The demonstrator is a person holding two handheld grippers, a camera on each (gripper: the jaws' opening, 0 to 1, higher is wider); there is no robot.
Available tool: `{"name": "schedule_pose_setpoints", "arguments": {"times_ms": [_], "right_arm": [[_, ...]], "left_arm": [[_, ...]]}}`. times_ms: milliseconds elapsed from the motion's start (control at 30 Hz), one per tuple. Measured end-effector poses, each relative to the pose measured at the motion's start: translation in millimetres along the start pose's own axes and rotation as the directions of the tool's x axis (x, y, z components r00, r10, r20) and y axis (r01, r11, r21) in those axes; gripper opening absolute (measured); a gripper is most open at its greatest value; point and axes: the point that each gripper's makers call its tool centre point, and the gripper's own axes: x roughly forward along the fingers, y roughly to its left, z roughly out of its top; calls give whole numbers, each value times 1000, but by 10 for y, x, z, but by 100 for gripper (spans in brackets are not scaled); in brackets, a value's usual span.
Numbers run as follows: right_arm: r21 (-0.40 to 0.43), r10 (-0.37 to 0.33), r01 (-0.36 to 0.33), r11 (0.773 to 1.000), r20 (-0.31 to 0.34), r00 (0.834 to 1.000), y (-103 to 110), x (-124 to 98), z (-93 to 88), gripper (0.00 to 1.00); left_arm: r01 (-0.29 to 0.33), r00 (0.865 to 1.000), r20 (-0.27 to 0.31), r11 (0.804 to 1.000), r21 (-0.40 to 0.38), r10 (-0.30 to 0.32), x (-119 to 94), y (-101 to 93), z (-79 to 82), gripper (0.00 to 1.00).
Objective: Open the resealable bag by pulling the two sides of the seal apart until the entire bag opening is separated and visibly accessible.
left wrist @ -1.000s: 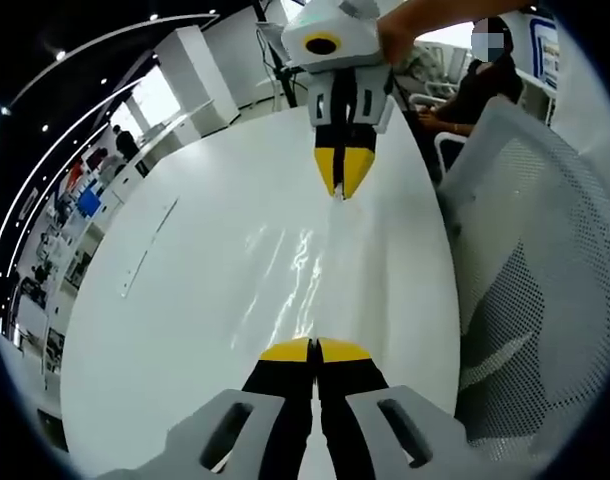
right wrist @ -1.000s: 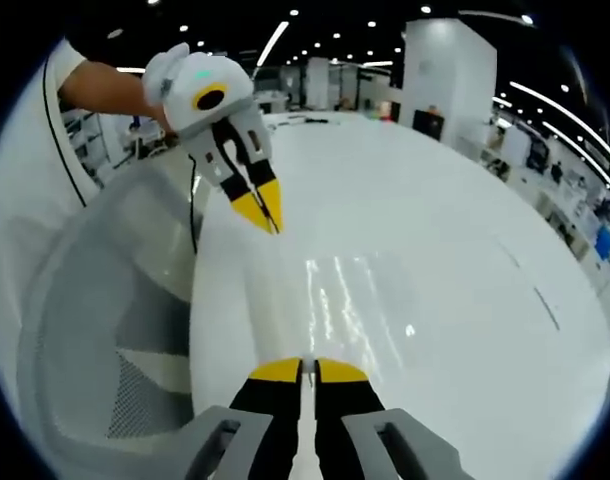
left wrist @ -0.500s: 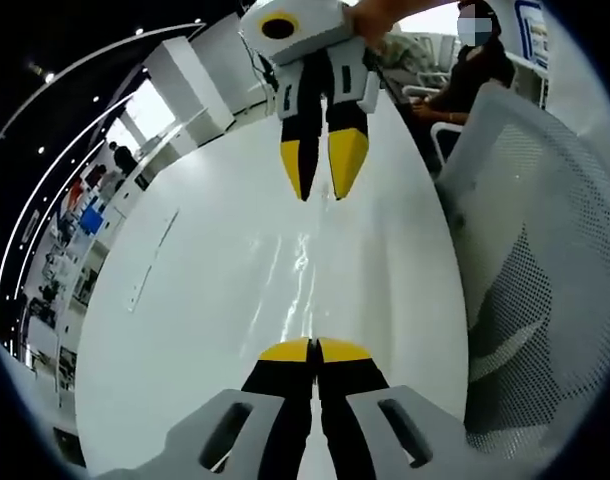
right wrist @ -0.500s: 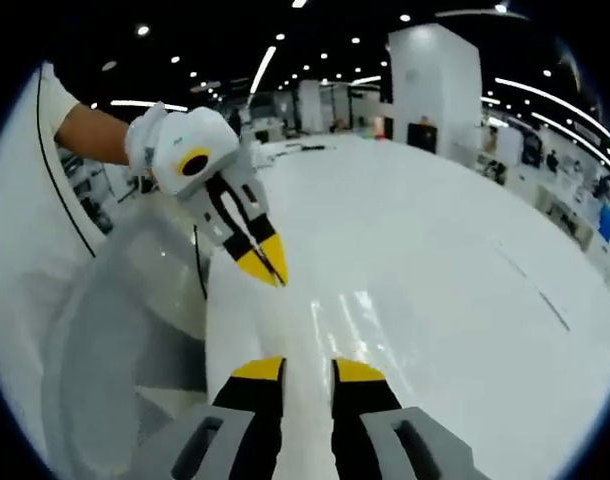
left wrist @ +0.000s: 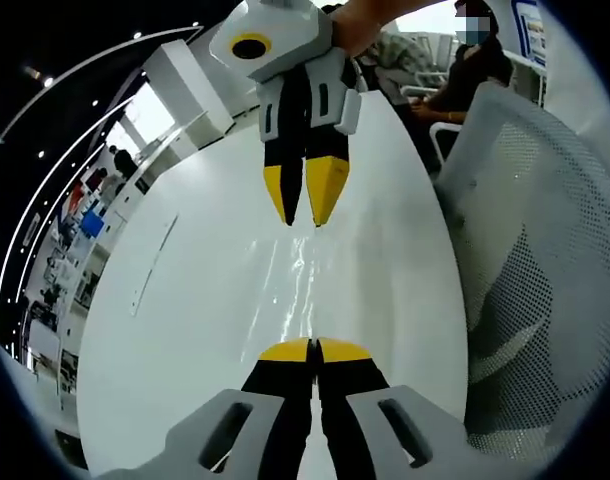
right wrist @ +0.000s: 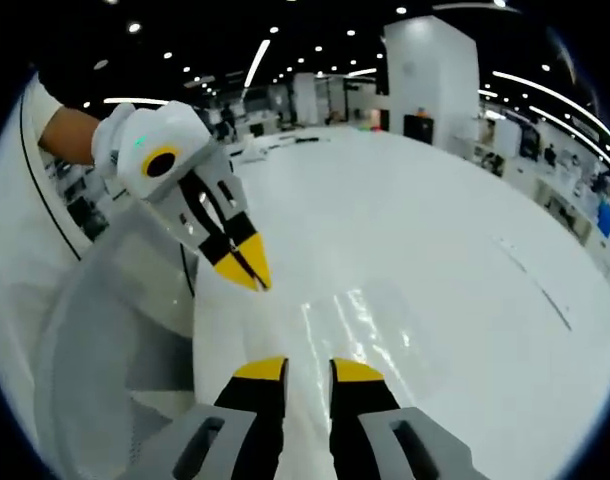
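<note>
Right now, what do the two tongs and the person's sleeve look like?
Both tongs have black jaws with yellow tips on pale grey bodies. The left tongs have a green light. The right tongs have a grey-and-white body. The person's sleeve is white with a thin dark line.

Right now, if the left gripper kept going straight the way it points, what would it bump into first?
Probably the right gripper, which hangs open straight ahead above the white table. Depth is unclear, so the clear bag may come first.

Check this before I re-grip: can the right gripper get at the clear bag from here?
Probably yes: the right gripper is open, the clear bag lies just ahead of its tips on the white table, nothing between.
</note>
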Motion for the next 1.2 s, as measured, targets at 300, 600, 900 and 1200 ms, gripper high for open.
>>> {"name": "schedule_pose_setpoints", "arguments": {"times_ms": [300, 600, 900, 1200], "right_arm": [[181, 8, -33, 983, 136, 991, -118, -95, 397, 12], [223, 21, -33, 974, 53, 998, -123, 156, 210, 12], [255, 22, -39, 966, 72, 997, -123, 129, 193, 12], [259, 28, -45, 965, 71, 997, -121, 151, 210, 12]], "left_arm": [[-36, 999, -5, 994, 107, 37, 37, 2, 102, 0], [-35, 999, 4, 994, 100, 35, 46, -38, 94, 0], [-36, 999, 6, 992, 120, 36, 49, -38, 75, 0], [-42, 999, 19, 989, 144, 39, 59, -57, 90, 0]]}}
